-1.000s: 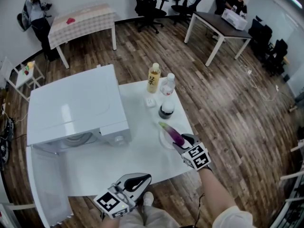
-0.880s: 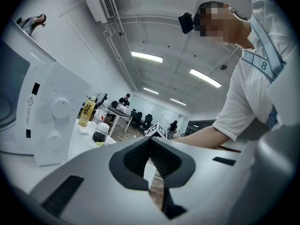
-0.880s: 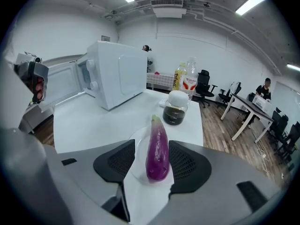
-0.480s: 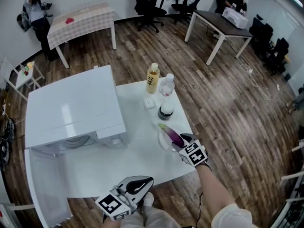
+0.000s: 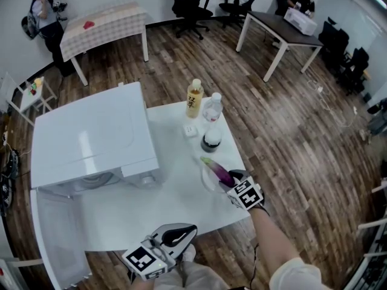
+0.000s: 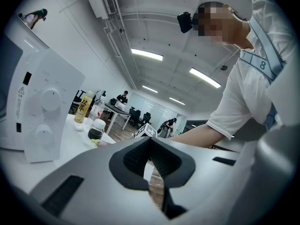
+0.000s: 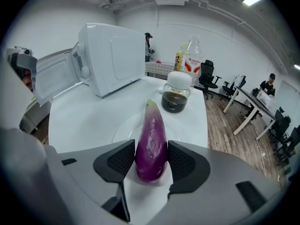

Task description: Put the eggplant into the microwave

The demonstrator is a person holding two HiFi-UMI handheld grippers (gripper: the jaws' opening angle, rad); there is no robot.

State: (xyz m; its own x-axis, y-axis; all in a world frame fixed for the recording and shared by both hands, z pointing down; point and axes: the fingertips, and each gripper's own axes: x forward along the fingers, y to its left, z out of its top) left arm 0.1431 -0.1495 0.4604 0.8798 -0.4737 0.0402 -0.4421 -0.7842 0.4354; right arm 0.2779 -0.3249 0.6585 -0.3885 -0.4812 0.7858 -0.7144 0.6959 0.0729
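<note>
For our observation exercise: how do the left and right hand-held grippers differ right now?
The left hand-held gripper has its jaws together with nothing between them; the right hand-held gripper has its jaws apart with the eggplant between them. The left one is held at the table's near edge; the right one angles down over the plate. Both are grey with dark ribbed pads and carry a cube with square markers.

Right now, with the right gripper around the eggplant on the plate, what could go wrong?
1. The right gripper straddles the eggplant only at its thick end; closing there may squeeze it forward or let the long tip droop.
2. The dark jar stands just past the plate; a swing toward the microwave could clip it.
</note>
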